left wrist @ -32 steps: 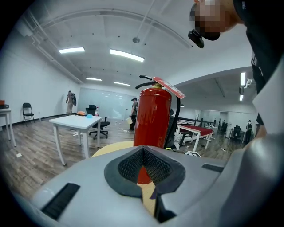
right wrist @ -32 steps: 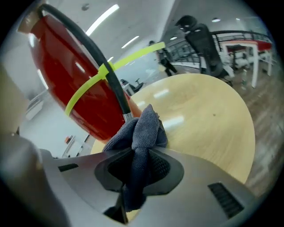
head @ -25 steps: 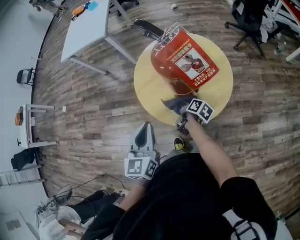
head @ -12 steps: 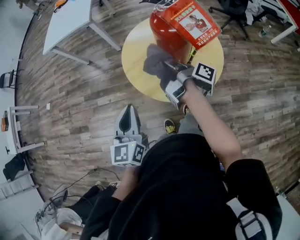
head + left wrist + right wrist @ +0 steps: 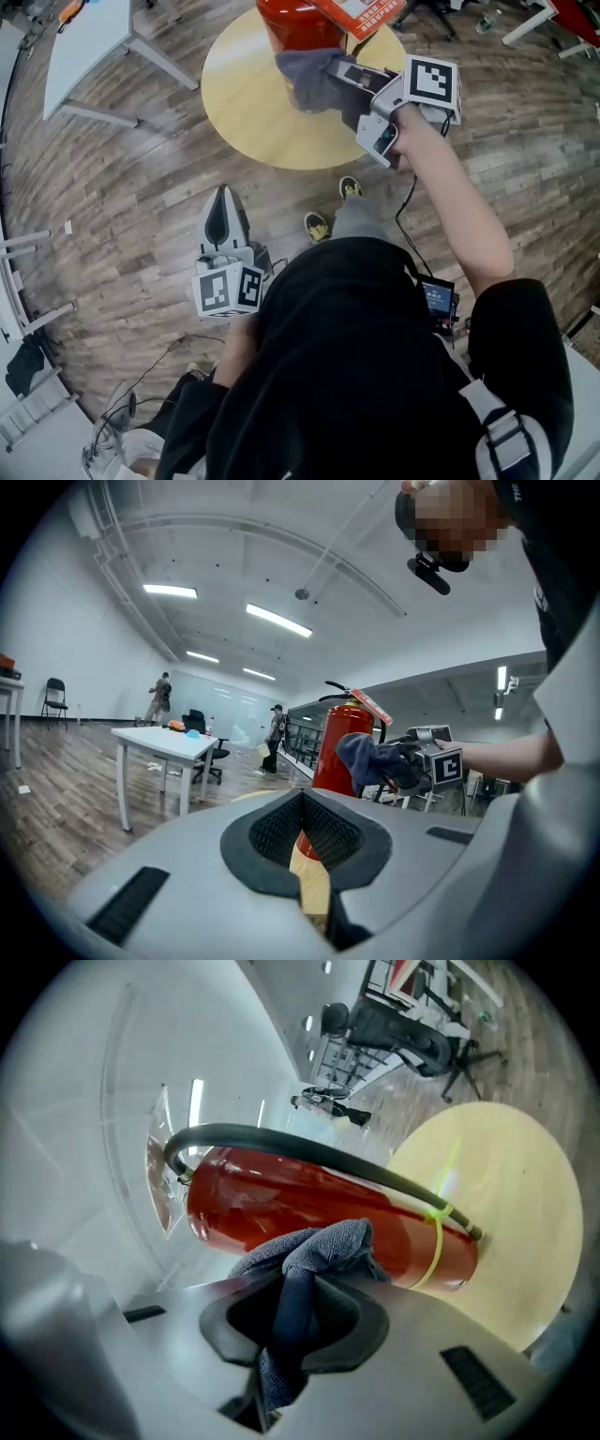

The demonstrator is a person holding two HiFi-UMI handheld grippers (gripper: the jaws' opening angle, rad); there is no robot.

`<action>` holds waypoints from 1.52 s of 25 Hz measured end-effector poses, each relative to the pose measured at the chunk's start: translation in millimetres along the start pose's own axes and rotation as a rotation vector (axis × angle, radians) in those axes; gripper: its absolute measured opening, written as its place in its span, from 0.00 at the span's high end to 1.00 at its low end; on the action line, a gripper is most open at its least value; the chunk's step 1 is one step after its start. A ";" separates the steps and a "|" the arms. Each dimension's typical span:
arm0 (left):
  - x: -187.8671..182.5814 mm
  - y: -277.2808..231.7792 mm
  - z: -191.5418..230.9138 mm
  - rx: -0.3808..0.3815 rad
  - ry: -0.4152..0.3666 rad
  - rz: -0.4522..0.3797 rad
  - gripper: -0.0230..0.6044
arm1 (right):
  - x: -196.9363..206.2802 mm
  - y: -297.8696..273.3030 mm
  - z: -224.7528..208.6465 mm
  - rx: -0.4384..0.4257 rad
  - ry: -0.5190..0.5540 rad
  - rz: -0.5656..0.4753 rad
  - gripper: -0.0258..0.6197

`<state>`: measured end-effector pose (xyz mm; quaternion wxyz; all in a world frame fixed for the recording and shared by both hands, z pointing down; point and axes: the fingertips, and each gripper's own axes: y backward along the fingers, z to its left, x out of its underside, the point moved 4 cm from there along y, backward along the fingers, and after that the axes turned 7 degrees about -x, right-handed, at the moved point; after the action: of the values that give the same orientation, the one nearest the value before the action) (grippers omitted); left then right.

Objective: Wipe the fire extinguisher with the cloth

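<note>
A red fire extinguisher [image 5: 298,21] stands on a round yellow table [image 5: 239,117] at the top of the head view. My right gripper [image 5: 345,73] is shut on a grey-blue cloth [image 5: 305,80], and the cloth lies against the near side of the cylinder. In the right gripper view the cloth [image 5: 314,1251] bunches out of the right gripper [image 5: 295,1312] onto the red body [image 5: 281,1199], under the black hose [image 5: 309,1152]. My left gripper [image 5: 223,211] hangs over the floor short of the table, shut on nothing. The left gripper view shows the extinguisher [image 5: 336,747] and cloth [image 5: 361,754] ahead.
A white table [image 5: 89,47] stands at the upper left, with office chairs beyond the round table. The floor is wood planks, and cables lie on it at the lower left [image 5: 141,394]. In the left gripper view, people [image 5: 161,696] stand far off in the room.
The right gripper has carried the cloth up from the table's near edge onto the extinguisher's side. The left gripper has stayed low over the floor.
</note>
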<state>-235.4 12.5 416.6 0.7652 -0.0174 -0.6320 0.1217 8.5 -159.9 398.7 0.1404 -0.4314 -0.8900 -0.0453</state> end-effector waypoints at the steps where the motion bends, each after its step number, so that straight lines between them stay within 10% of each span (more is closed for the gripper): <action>1: -0.8 -0.3 -1.5 0.004 0.005 0.001 0.94 | -6.0 5.7 2.9 0.025 0.042 -0.013 0.86; 12: -4.6 -4.4 -2.2 0.063 0.003 -0.008 0.94 | -33.1 20.6 55.7 0.087 0.415 -0.147 0.86; 30: -2.5 9.7 12.6 -0.049 -0.023 0.044 0.94 | 48.3 -2.5 -200.2 0.545 0.315 -0.011 0.86; 38: 5.3 13.6 15.5 -0.017 -0.016 0.037 0.94 | 31.6 -1.4 -140.2 0.448 0.454 -0.036 0.86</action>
<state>-251.8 24.9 422.4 0.7577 -0.0346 -0.6385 0.1309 18.4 -165.2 542.0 0.4263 -0.3526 -0.8313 0.0540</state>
